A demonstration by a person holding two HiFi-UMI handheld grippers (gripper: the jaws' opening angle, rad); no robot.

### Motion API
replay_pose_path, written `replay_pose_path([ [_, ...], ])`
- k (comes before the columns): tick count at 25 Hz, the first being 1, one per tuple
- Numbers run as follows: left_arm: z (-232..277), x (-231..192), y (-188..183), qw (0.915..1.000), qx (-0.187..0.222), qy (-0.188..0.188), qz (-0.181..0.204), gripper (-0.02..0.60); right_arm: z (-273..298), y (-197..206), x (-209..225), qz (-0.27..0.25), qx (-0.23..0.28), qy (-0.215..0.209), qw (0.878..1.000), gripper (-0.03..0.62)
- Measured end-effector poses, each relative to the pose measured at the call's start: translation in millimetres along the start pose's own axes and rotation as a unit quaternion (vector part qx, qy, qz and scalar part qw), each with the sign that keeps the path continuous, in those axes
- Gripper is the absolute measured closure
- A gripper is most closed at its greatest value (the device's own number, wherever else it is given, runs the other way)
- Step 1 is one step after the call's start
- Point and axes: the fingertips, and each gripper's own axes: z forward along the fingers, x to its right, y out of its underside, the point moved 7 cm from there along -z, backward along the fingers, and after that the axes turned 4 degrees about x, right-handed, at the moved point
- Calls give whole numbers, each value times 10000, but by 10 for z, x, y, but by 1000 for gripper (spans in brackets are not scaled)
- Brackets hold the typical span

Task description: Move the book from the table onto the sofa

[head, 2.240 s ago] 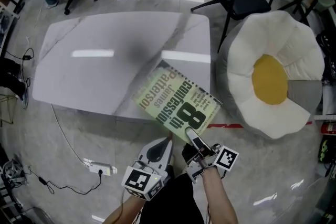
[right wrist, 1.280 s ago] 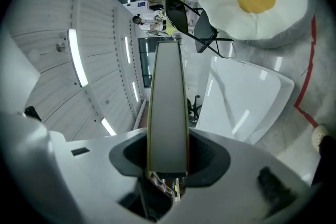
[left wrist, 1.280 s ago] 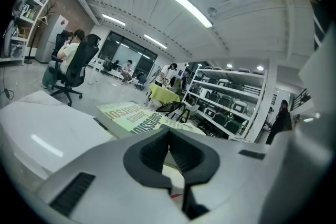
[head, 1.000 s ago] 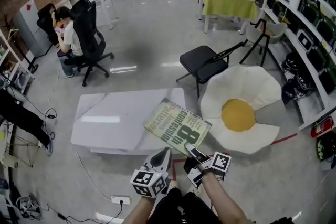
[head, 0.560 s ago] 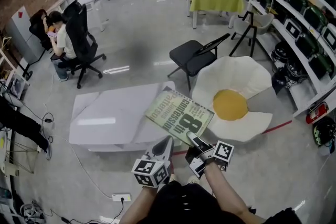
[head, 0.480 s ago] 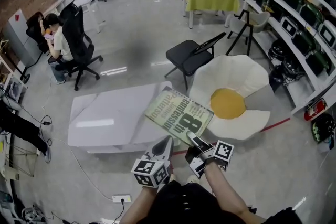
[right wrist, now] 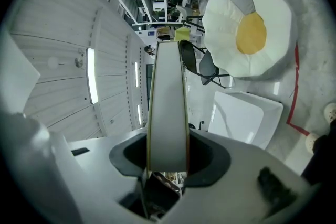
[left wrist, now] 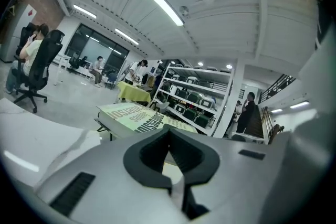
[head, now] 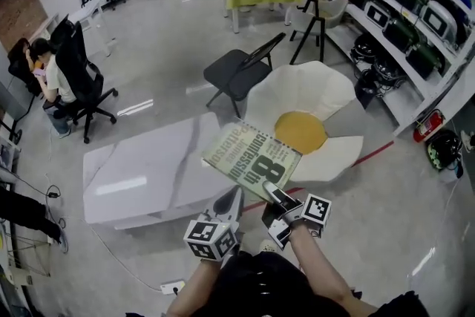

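Note:
A green-and-white paperback book (head: 252, 159) hangs in the air over the gap between the white marble table (head: 133, 178) and the fried-egg-shaped sofa (head: 300, 126). My right gripper (head: 272, 191) is shut on the book's near corner. In the right gripper view the book's page edge (right wrist: 168, 97) runs straight out from between the jaws of that gripper (right wrist: 168, 152), with the sofa (right wrist: 247, 29) beyond. My left gripper (head: 226, 204) sits just below the book's near-left edge, its jaws shut on nothing. In the left gripper view the book (left wrist: 139, 115) lies past the gripper (left wrist: 169, 136).
A black folding chair (head: 237, 70) stands behind the table and sofa. A person sits on an office chair (head: 70, 78) at far left. Shelves (head: 393, 11) line the right side. A red tape line (head: 375, 154) crosses the floor by the sofa. A power strip (head: 172, 286) lies near my feet.
The book and both grippers have come off the table's right end and moved right towards the sofa. The right grip on the book is unchanged; the left gripper has stayed shut.

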Motion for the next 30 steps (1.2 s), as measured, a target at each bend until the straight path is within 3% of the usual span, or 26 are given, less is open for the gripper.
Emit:
replay_pose_path([
  [20, 362, 167, 68, 9999, -67, 13, 86, 571, -145, -403, 21, 76, 253, -180, 9995, 425],
  [30, 861, 621, 324, 9986, -278, 425, 118, 571, -646, -940, 159, 140, 767, -199, 9968, 425],
])
